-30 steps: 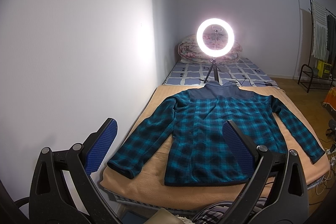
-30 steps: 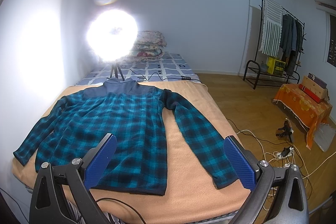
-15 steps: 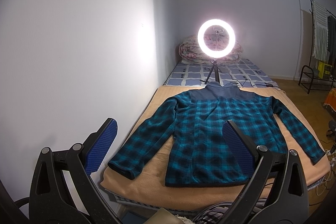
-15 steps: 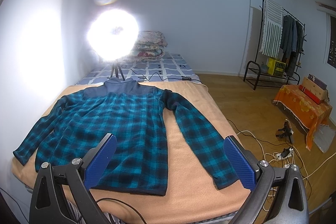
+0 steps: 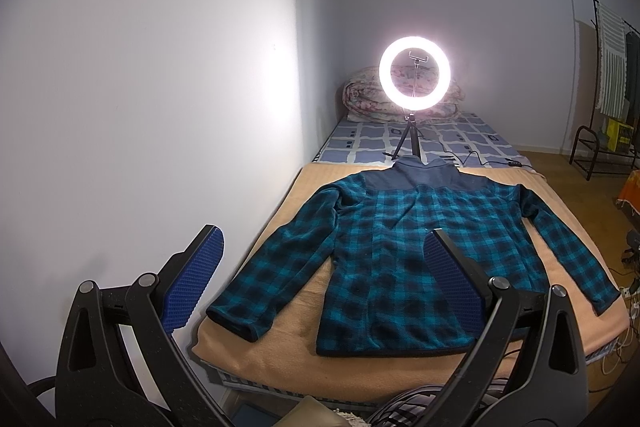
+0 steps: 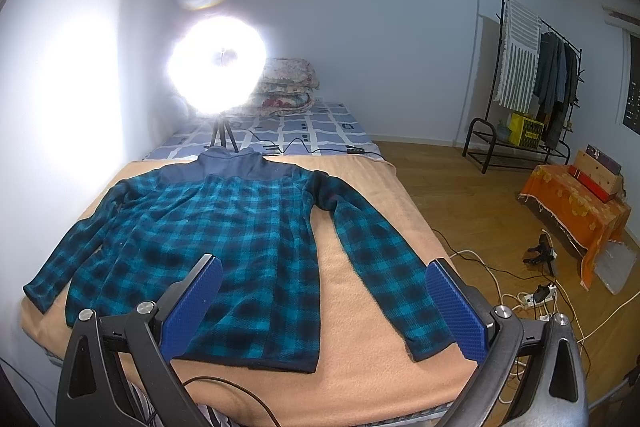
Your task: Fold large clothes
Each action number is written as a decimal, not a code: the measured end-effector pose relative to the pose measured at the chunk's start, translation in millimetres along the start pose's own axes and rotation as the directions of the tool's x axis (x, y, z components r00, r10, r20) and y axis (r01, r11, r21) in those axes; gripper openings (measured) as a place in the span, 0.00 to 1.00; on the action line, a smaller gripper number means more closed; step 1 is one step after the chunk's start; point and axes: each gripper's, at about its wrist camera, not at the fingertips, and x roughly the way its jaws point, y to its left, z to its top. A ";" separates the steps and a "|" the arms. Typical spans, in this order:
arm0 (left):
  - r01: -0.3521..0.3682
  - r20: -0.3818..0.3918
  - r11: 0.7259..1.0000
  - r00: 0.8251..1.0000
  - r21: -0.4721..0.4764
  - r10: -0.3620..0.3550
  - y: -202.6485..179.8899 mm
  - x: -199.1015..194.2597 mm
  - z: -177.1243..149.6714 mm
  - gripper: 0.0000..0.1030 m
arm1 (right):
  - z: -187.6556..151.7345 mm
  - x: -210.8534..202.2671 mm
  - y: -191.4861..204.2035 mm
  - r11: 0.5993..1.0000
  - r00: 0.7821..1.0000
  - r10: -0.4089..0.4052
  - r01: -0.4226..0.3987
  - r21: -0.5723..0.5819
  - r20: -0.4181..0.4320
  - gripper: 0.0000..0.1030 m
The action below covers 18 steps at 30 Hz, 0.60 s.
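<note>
Lying flat and face-up on a tan blanket (image 5: 360, 359) covering the near end of a bed (image 6: 320, 131): a teal-and-black plaid fleece jacket (image 5: 400, 259) with a navy yoke and collar, both sleeves angling outward and down, hem toward the cameras. Hovering short of the bed's near edge with blue-padded fingers spread wide and gripping nothing: the left gripper (image 5: 324, 283), its right finger overlapping the jacket's lower front in view, and the right gripper (image 6: 324, 299), framing the hem and the right sleeve's cuff without touching. Glaring behind the collar on a small tripod: a ring light (image 5: 415, 71), washing out its own centre in the right wrist view. Sitting partly hidden behind that glow: a folded floral quilt (image 6: 288, 87). Getting cut off at the left view's edge: a clothes rack (image 6: 532, 75). Trailing across the wooden floor: white cables (image 6: 520, 291), their plugs too small to make out.
</note>
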 end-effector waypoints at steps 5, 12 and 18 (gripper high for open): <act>-0.004 -0.004 1.000 1.000 -0.004 0.004 5.1 2.4 0.6 0.99 | 1.3 -1.2 2.8 1.000 1.000 0.007 -0.007 -0.007 0.004 1.00; -0.042 -0.014 0.999 0.999 0.006 0.042 18.1 14.2 -13.4 0.99 | 9.2 -2.6 22.7 0.999 1.000 0.018 -0.018 -0.039 0.005 1.00; -0.068 -0.045 0.998 0.997 -0.006 0.068 34.8 26.5 -29.7 0.99 | 22.8 -1.6 59.1 0.995 0.999 0.029 -0.027 -0.098 0.015 1.00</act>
